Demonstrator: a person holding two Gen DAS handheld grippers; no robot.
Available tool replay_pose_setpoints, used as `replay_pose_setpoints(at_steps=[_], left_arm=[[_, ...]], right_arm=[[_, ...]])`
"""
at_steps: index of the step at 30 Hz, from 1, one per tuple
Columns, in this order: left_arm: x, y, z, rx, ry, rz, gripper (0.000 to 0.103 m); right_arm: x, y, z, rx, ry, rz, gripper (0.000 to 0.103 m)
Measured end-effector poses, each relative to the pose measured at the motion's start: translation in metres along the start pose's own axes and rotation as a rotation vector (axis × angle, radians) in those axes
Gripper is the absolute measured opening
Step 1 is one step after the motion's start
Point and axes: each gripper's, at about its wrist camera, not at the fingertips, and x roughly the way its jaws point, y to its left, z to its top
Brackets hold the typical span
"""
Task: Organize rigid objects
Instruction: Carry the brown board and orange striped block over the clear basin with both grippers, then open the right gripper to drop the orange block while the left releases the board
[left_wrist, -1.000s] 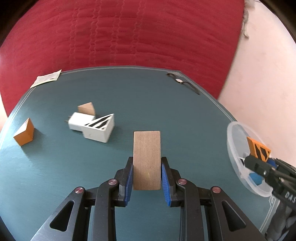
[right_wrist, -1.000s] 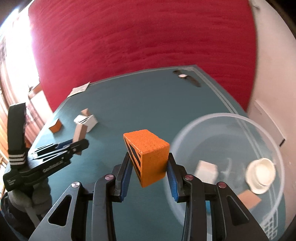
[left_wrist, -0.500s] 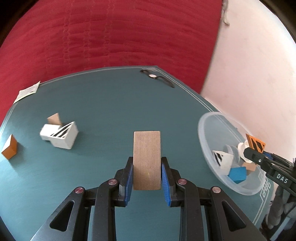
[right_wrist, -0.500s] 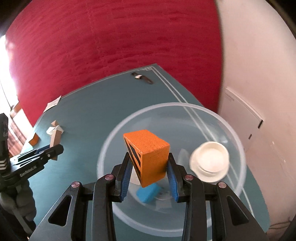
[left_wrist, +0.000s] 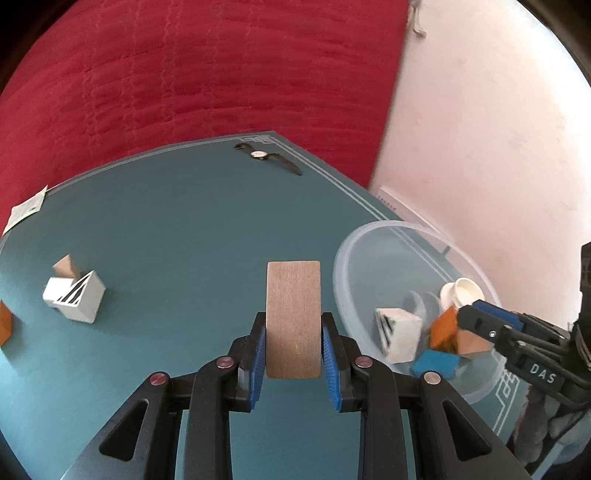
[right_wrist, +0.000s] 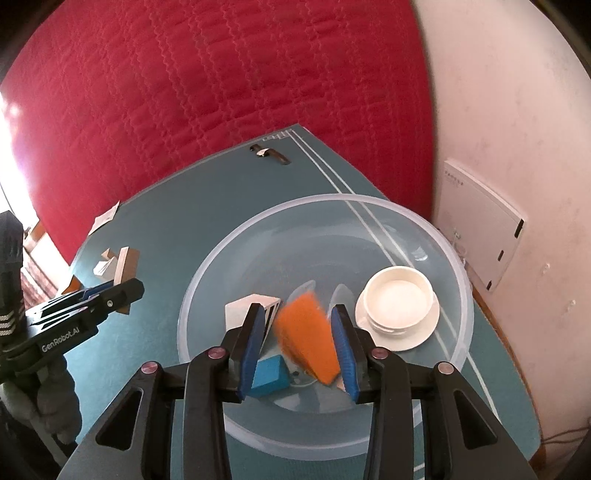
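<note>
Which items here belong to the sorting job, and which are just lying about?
Job: wooden block in left gripper; orange block blurred between right gripper fingers; clear bowl; white striped block.

Lying about: wristwatch; paper slip.

I'm gripping a plain wooden block (left_wrist: 293, 317) upright in my left gripper (left_wrist: 293, 354), its blue pads pressing both sides. Just right of it, a clear plastic bowl (left_wrist: 373, 243) is sitting on the teal table (left_wrist: 177, 229), holding a white striped block (left_wrist: 397, 334), a blue block (left_wrist: 436, 363), a blurred orange block (left_wrist: 443, 328) and a white cup (left_wrist: 461, 291). My right gripper (left_wrist: 476, 317) is hanging over the bowl. A white striped block pair (left_wrist: 75, 299) is lying far left, and a wristwatch (left_wrist: 266, 157) near the far edge.
</note>
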Motion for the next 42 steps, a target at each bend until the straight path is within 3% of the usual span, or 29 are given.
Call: replay_pose_setpoints(at_steps=[16, 17, 20, 21, 32, 36, 42], left_arm=[[0.025, -0.053, 0.005, 0.068, 0.013, -0.084, 0.029], [0.028, -0.054, 0.006, 0.065, 0.017, -0.089, 0.031], [0.032, -0.053, 0.005, 0.050, 0.017, -0.090, 0.054], [0.031, -0.053, 0.004, 0.046, 0.012, -0.083, 0.057], [0.031, -0.037, 0.001, 0.008, 0.015, -0.050, 0.058], [0.025, -0.039, -0.003, 0.010, 0.008, -0.040, 0.071], [0.018, -0.031, -0.006, -0.008, -0.009, -0.011, 0.083]], right_arm=[[-0.002, -0.007, -0.001, 0.012, -0.021, 0.006, 0.039], [-0.001, -0.007, -0.001, 0.011, -0.021, 0.007, 0.039], [-0.002, -0.007, 0.000, 0.007, -0.024, 0.008, 0.039], [-0.002, -0.007, 0.000, 0.005, -0.026, 0.008, 0.039], [-0.002, -0.005, -0.002, -0.001, -0.019, 0.009, 0.039], [-0.002, -0.004, -0.003, -0.004, -0.017, 0.008, 0.039], [-0.001, -0.001, -0.004, -0.010, -0.018, 0.007, 0.039]])
